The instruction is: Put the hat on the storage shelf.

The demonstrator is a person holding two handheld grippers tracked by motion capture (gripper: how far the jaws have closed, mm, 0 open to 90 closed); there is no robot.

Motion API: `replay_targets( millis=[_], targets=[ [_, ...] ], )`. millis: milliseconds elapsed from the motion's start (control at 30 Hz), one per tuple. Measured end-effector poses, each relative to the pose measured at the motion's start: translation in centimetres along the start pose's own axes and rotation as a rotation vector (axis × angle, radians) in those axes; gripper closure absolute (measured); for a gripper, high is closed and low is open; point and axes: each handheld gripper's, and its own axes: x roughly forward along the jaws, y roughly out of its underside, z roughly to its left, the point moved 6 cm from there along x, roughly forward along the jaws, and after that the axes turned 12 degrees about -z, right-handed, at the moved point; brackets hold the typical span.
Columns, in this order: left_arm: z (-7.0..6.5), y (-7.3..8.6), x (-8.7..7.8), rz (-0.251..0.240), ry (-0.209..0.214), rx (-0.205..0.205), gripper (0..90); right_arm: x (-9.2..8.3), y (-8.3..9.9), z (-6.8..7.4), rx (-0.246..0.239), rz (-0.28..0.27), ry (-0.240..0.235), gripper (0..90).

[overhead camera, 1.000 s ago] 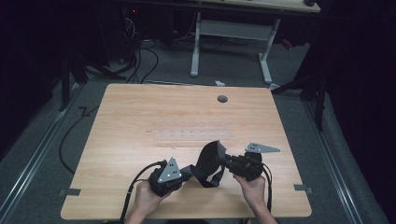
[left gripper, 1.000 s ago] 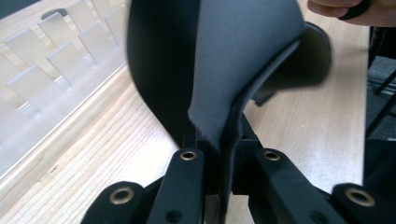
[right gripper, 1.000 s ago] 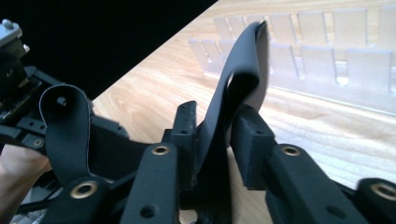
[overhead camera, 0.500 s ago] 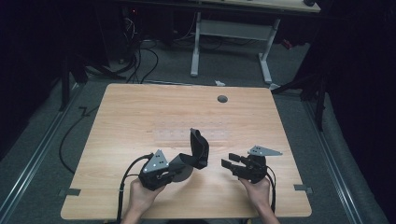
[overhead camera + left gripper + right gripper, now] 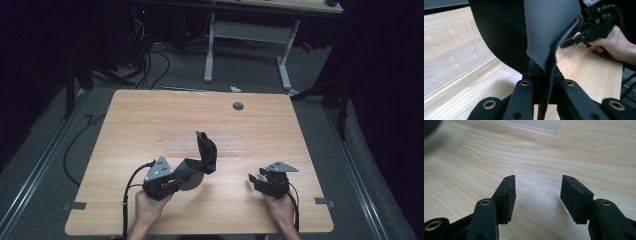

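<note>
Two grippers: left and right, each with two black jaws and a grey three-cornered plate, so two plates in all
Two hands, one behind each gripper
One dark pad, black on one face and grey on the other, pinched in the left jaws
One clear sheet flat on the wood
One table with one round grey plug near its far edge
One second table behind, on two white legs
</note>
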Motion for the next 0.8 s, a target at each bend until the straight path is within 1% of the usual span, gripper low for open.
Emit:
replay_targets(
  millis=[33,67,133,200,267,333,367,400,533,600,633,700,733,800],
  targets=[
    [0.4,-0.4,-0.1,-0.010,-0.012,-0.006,85.9,0.2,0.3,-0.2,-0.027,0.020,0.031,44.6],
    [0.4,-0.4,-0.1,-0.010,-0.012,-0.006,86.0,0.2,0.3,-0.2,-0.027,0.020,0.031,44.6],
    [0.7,-0.9,-0.2,-0.026,-0.023,-0.024,85.9,0.3,0.5,-0.3,-0.052,0.025,0.052,43.9],
    [1.1,-1.5,-0.3,-0.043,-0.031,-0.049,85.9,0.2,0.5,-0.3,-0.057,0.022,0.063,42.7],
    [1.4,-2.0,-0.4,-0.055,-0.041,-0.054,85.9,0.2,0.5,-0.4,-0.054,0.023,0.064,42.1],
    [1.7,-2.5,-0.4,-0.066,-0.050,-0.049,85.9,0.3,0.5,-0.4,-0.056,0.022,0.066,41.9],
    [1.9,-3.1,-0.4,-0.080,-0.054,-0.048,85.9,0.3,0.5,-0.4,-0.057,0.022,0.067,41.8],
    [1.9,-3.1,-0.4,-0.080,-0.054,-0.048,86.0,0.3,0.5,-0.4,-0.057,0.022,0.066,41.8],
    [2.2,-4.1,-0.5,-0.108,-0.066,-0.039,86.0,0.3,0.5,-0.4,-0.057,0.022,0.067,41.8],
    [2.6,-4.8,-0.5,-0.126,-0.081,-0.031,86.0,0.3,0.5,-0.4,-0.057,0.022,0.067,41.8],
    [2.6,-4.8,-0.5,-0.126,-0.081,-0.031,86.0,0.3,0.5,-0.4,-0.057,0.022,0.067,41.8],
    [2.8,-5.3,-0.5,-0.142,-0.087,-0.033,85.9,0.3,0.5,-0.4,-0.057,0.022,0.067,41.8],
    [3.1,-5.8,-0.4,-0.156,-0.092,-0.033,85.9,0.3,0.5,-0.4,-0.056,0.022,0.067,41.8],
    [3.3,-6.3,-0.3,-0.165,-0.098,-0.031,85.9,0.3,0.5,-0.4,-0.056,0.022,0.068,41.7]
  ],
)
